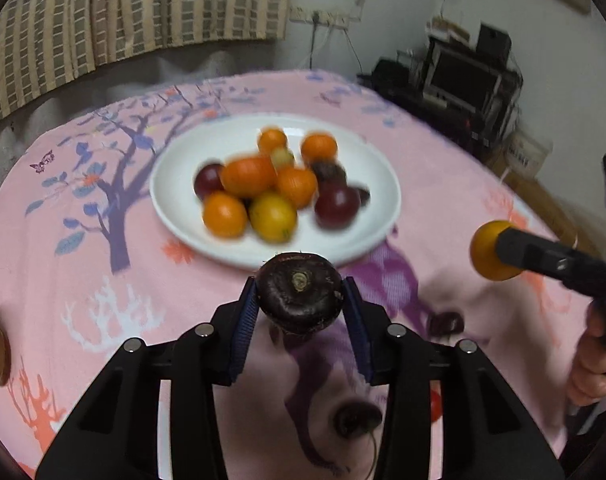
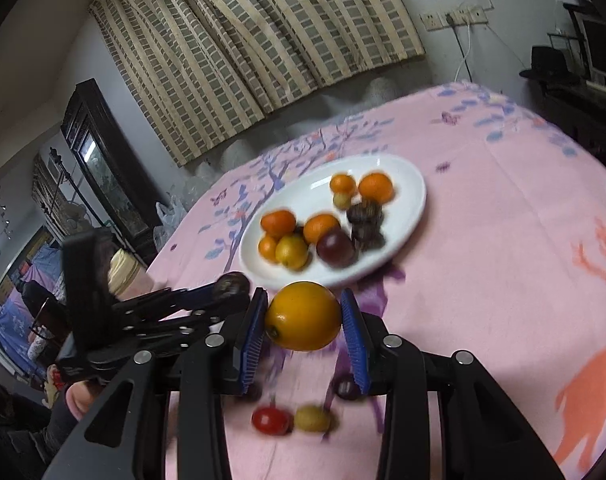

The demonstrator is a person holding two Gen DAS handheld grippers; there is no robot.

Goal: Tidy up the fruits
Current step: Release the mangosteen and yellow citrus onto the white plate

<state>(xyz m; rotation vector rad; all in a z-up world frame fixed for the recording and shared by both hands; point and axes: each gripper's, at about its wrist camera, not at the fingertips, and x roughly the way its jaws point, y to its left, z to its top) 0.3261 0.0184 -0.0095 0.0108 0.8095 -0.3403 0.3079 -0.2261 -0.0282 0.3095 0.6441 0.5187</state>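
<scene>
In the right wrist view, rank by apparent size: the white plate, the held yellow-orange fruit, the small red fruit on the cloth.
1. White oval plate
2. Yellow-orange round fruit held by the right gripper; nearness to the camera enlarges it
3. Small red fruit

Fruits [image 1: 259,188] on plate [image 1: 175,168], mid-table [image 1: 443,184]

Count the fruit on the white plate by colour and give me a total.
On the plate:
Orange fruit: 5
Yellow fruit: 1
Pale yellow-green fruit: 1
Dark fruit: 4, less sure because of blur
Total: 11
</scene>
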